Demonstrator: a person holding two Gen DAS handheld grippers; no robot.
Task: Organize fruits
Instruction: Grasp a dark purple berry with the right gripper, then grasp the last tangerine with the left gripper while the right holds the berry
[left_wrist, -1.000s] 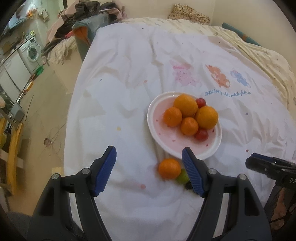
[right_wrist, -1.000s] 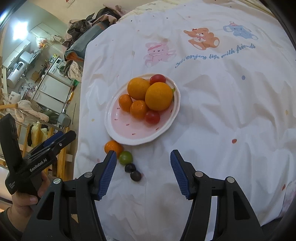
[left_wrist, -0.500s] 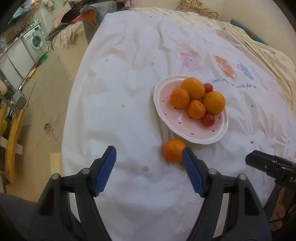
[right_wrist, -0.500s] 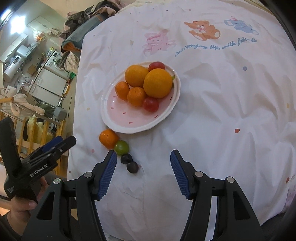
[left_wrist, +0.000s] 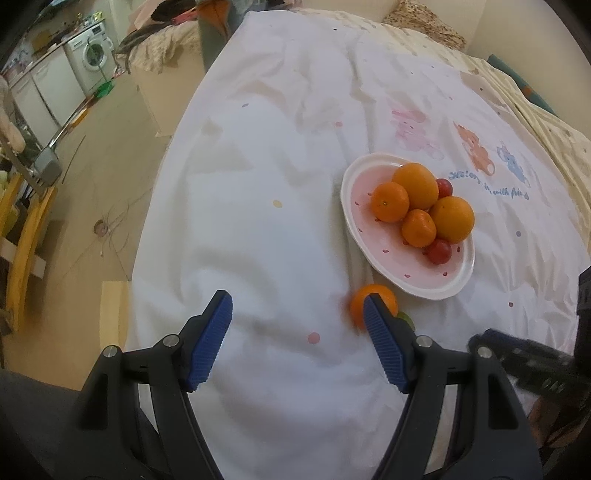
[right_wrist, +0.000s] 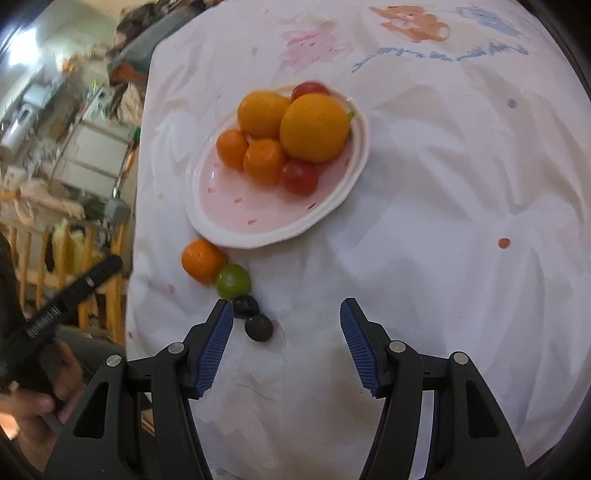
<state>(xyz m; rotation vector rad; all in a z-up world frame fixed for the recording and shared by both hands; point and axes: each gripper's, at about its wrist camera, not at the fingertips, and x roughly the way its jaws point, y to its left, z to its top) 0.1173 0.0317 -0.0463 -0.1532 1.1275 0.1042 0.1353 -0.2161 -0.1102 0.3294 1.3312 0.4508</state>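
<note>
Open right gripper (right_wrist: 287, 314) above dark grapes (right_wrist: 259, 327)

- White printed bedsheet (left_wrist: 280, 229), wrinkled, cartoon animals (right_wrist: 413, 26) near its far edge.
- Washing machine (left_wrist: 94, 59) far left, beyond bare floor (left_wrist: 92, 177).
- Yellow wooden rail (left_wrist: 26, 236) at left.

Bare white sheet (right_wrist: 424, 229) right of plate (right_wrist: 207, 218): open, wrinkled, free passage.

Row of loose fruit packed just below plate rim: mandarin (right_wrist: 203, 260), lime (right_wrist: 232, 281), two dark grapes (right_wrist: 258, 327), each touching next. No gap for claw finger between them.

Plate half-filled; near-left part of its pink floor bare.

Right claw (right_wrist: 286, 341) jaws apart, nothing between; left finger (right_wrist: 216, 343) touching or just beside upper grape.

Left claw (left_wrist: 297, 339) over bare sheet; its right finger (left_wrist: 384, 343) covers part of mandarin.
</note>
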